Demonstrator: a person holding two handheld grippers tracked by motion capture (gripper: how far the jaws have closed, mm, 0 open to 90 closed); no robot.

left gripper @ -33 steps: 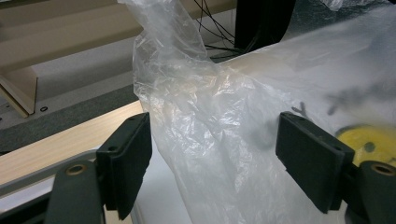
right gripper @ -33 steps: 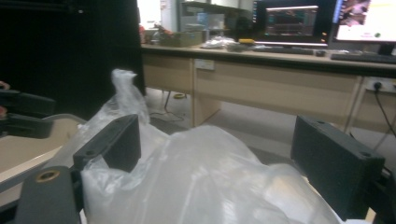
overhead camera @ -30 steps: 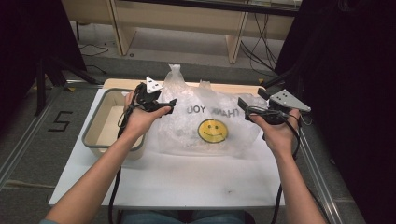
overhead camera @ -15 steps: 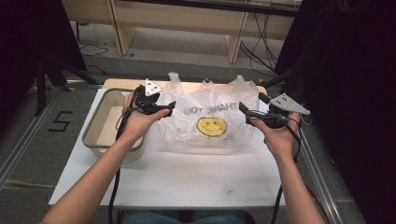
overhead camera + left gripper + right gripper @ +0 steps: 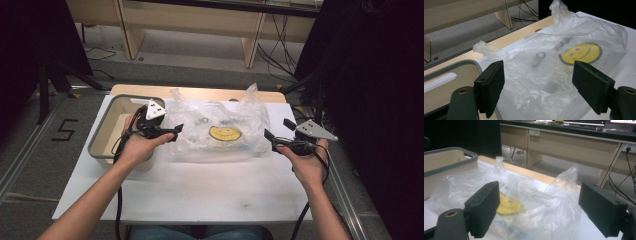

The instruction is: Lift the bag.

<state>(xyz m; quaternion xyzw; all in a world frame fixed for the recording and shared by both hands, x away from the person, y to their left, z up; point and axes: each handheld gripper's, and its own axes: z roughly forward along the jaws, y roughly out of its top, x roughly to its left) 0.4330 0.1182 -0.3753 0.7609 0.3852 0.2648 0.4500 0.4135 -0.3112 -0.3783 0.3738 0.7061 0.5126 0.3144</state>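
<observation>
Far left on the white table [image 5: 200, 195]: beige bin [image 5: 107, 131] with a grey rim, sitting at the table's left edge.

Your left gripper [image 5: 170, 134] is over the bin's right side, jaws pointing right toward the plastic bag [image 5: 220, 132]. In the left gripper view the left gripper [image 5: 537, 85] has its jaws spread wide, nothing between the pads; the bag [image 5: 554, 67] lies just past them, the bin's rim [image 5: 461, 65] at lower left.

Centre: the clear bag lies crumpled and mostly flat on the table, just right of the bin, toward the far side. Yellow smiley print [image 5: 224, 133] faces up near its middle. Two twisted handles stick up at the far edge.

Right: your right gripper [image 5: 276, 136] is held just off the bag's right edge, jaws pointing left at it. In the right gripper view the right gripper [image 5: 540, 207] is also wide open, gripping nothing; the bag [image 5: 529, 202] sits beyond the pads, whether touching I cannot tell.
</observation>
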